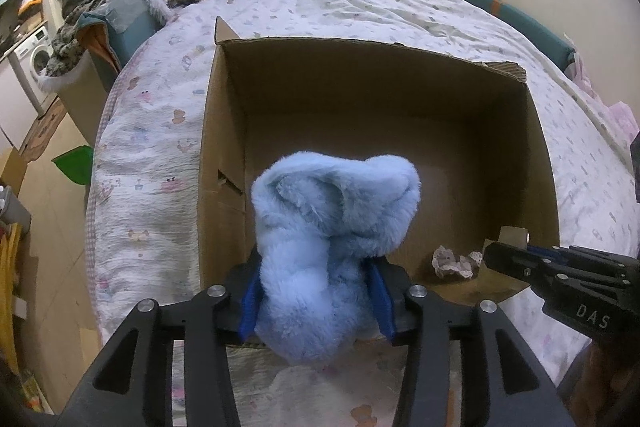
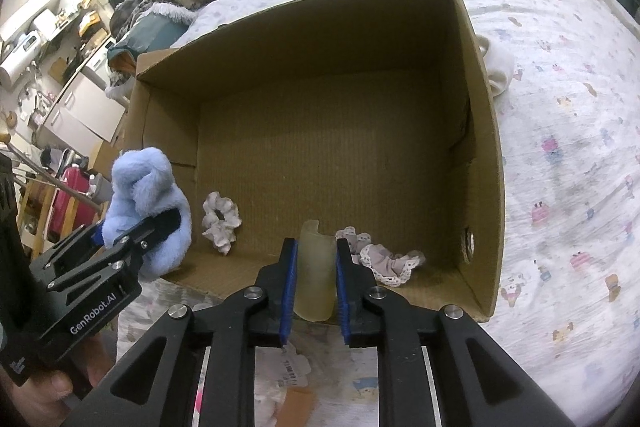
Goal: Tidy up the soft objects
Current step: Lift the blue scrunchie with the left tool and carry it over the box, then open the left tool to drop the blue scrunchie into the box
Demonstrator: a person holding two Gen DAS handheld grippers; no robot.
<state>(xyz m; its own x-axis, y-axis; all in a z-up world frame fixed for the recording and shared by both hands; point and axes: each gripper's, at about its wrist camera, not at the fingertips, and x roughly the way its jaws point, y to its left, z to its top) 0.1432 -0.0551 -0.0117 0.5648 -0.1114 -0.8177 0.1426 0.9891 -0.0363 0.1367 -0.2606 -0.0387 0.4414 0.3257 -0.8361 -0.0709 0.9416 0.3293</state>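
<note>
The left tool (image 1: 316,303) was clamped on the blue plush toy (image 1: 332,227), and the right tool (image 2: 316,287) on a pale soft roll (image 2: 316,271). The cardboard box (image 2: 486,147) lay open directly ahead of both, the roll's long axis pointing forward into it.

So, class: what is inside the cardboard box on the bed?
Inside the cardboard box lie a pale scrunchie and a lace-edged cloth, near the front wall. The rest of the floor looks bare. The right tool and its yellowish piece hide a strip.

Box (image 2: 476,75) on bed (image 2: 560,107), two scrunchies (image 2: 221,223) inside, perhaps socks (image 2: 498,67) behind.
</note>
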